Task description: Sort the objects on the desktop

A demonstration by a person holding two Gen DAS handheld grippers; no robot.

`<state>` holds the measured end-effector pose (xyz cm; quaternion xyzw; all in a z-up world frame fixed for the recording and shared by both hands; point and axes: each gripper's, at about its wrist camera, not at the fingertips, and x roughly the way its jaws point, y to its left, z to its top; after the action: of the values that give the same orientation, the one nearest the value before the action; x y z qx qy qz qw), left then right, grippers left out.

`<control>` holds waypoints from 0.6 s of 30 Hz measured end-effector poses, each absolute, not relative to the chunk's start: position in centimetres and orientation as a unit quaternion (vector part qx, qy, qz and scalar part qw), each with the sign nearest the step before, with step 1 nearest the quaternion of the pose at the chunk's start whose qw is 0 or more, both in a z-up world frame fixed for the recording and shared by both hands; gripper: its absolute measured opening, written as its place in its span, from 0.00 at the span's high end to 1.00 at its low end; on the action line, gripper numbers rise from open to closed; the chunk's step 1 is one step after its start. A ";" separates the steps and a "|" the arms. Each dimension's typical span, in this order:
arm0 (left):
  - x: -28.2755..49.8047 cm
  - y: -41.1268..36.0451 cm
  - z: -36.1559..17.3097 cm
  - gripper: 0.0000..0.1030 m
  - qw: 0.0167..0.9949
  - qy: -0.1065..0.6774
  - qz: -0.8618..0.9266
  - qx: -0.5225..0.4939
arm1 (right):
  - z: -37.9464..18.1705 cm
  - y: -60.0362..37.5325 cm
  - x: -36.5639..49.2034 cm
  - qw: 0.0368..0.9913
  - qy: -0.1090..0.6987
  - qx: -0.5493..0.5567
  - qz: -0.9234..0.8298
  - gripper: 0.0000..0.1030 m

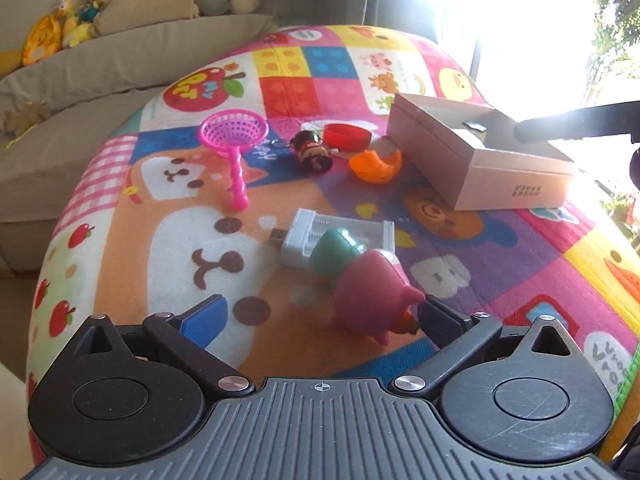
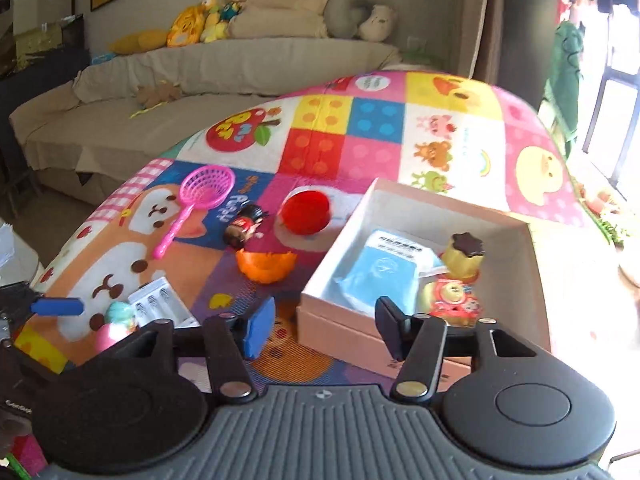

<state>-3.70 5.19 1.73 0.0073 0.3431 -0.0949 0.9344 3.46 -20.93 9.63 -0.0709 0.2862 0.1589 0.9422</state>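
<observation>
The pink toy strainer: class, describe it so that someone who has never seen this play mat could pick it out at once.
Start at the open cardboard box on the colourful play mat and look left, past the red bowl and the small dark-haired doll. The pink toy strainer lies flat beside the doll on a puppy picture. It alone has a round mesh basket on a long thin handle.

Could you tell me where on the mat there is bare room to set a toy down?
Bare mat lies beyond the box and red bowl, and left of the pink net. It is crowded between net and box: doll, orange shell, charger.
</observation>
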 end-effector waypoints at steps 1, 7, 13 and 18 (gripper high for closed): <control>-3.9 5.2 1.6 0.00 0.933 0.350 -0.087 0.008 | 9.7 -22.1 3.4 0.951 0.272 -0.057 0.136 0.25; -3.8 4.8 1.4 0.00 0.931 0.364 -0.041 0.015 | 7.3 -30.5 7.4 0.956 0.290 0.037 -0.005 0.38; -3.9 5.1 2.3 0.00 0.936 0.350 0.009 0.042 | 4.6 -30.9 10.2 0.939 0.334 0.080 0.009 0.47; -3.7 5.7 2.7 0.00 0.935 0.351 0.032 0.048 | 5.1 -28.3 9.2 0.944 0.315 0.077 0.068 0.46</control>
<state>-3.73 5.74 2.67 0.0484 0.3511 0.0323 0.9345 9.20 -28.27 5.15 0.0774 0.3148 0.0680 0.9435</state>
